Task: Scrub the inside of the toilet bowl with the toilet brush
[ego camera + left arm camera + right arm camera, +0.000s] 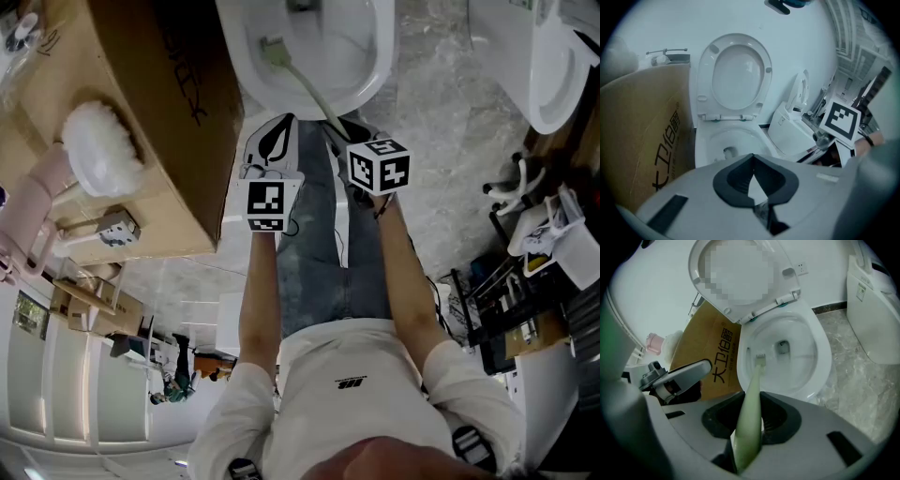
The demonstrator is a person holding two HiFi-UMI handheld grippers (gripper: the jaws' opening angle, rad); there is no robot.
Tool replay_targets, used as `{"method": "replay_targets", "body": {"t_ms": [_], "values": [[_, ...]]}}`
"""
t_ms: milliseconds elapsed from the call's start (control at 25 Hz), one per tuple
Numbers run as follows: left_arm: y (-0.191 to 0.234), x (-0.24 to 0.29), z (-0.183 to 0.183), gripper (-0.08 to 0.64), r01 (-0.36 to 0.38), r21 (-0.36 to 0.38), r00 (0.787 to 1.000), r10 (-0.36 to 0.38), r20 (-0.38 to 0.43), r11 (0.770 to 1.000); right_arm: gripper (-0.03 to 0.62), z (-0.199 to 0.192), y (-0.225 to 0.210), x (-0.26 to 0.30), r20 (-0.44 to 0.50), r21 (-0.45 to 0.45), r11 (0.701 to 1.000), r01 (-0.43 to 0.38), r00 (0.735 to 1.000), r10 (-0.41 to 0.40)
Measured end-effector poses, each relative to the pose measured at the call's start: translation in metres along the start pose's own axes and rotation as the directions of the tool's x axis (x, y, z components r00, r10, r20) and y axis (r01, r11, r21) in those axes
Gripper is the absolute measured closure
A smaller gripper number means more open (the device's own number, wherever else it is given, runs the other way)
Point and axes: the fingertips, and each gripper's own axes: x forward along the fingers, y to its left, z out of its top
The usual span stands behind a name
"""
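Note:
The white toilet bowl is open, its seat and lid raised. A toilet brush with a pale green handle reaches from my right gripper into the bowl. Its small head sits against the left inner wall, beside the drain. My right gripper is shut on the handle just in front of the bowl's rim. My left gripper hovers beside it near the front rim, and its jaws are shut on nothing, pointing at the bowl.
A large cardboard box stands tight against the bowl's left side, with a white fluffy item and a pink object on it. A second white toilet stands to the right across grey marble floor. Clutter lies further right.

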Motion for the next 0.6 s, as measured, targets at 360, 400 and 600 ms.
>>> {"method": "replay_targets", "body": {"t_ms": [360, 400, 600], "values": [[-0.005, 0.002, -0.001, 0.551, 0.016, 0.007, 1.000, -0.016, -0.015, 1.000, 0.500, -0.022, -0.005, -0.014, -0.068, -0.040, 0.998, 0.039, 0.997, -0.041], [-0.006, 0.003, -0.001, 0.551, 0.019, 0.008, 1.000, -0.019, -0.017, 1.000, 0.500, -0.024, -0.007, -0.015, -0.076, -0.045, 0.998, 0.048, 0.996, -0.051], [-0.011, 0.007, 0.000, 0.551, 0.028, 0.015, 0.999, -0.027, -0.021, 1.000, 0.502, -0.029, -0.013, -0.022, -0.112, -0.082, 0.993, 0.087, 0.989, -0.096]]}}
